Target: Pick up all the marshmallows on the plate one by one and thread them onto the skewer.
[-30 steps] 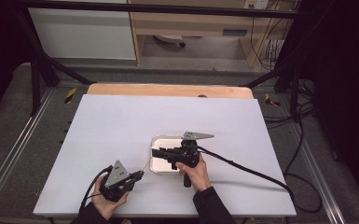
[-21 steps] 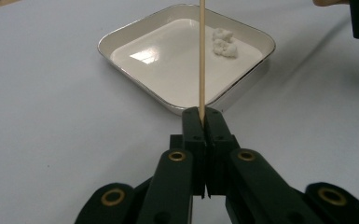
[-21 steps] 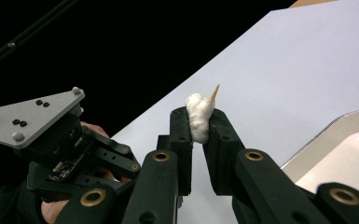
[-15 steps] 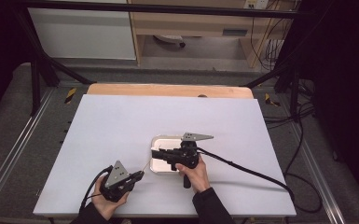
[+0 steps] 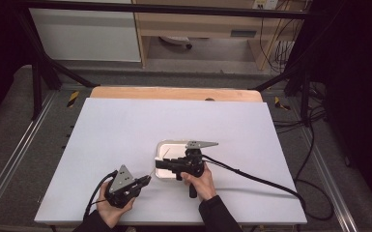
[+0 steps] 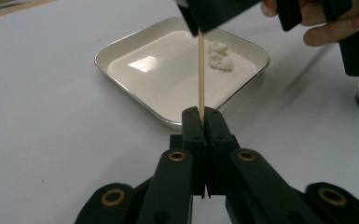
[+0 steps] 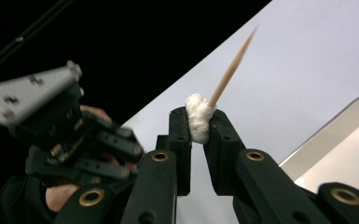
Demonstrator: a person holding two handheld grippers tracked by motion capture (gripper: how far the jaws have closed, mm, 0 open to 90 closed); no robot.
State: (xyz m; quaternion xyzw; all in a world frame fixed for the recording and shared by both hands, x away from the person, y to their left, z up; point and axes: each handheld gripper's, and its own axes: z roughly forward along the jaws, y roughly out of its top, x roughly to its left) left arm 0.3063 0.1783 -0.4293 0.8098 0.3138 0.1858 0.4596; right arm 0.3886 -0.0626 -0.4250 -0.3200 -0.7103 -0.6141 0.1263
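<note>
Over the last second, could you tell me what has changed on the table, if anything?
Nothing visibly changed. The left gripper stays shut on the wooden skewer, and the right gripper stays closed on the white lump threaded on that skewer, above the near edge of the white tray. Both hands kept their places, and another white lump lies in the tray as before.

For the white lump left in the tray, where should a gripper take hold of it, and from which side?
Grip the white lump across its middle, coming straight down from above. It lies low on the flat floor of the tray, near the far corner, and the raised rim would likely block a level approach. It looks soft and crumbly, so a light squeeze seems wise.
</note>
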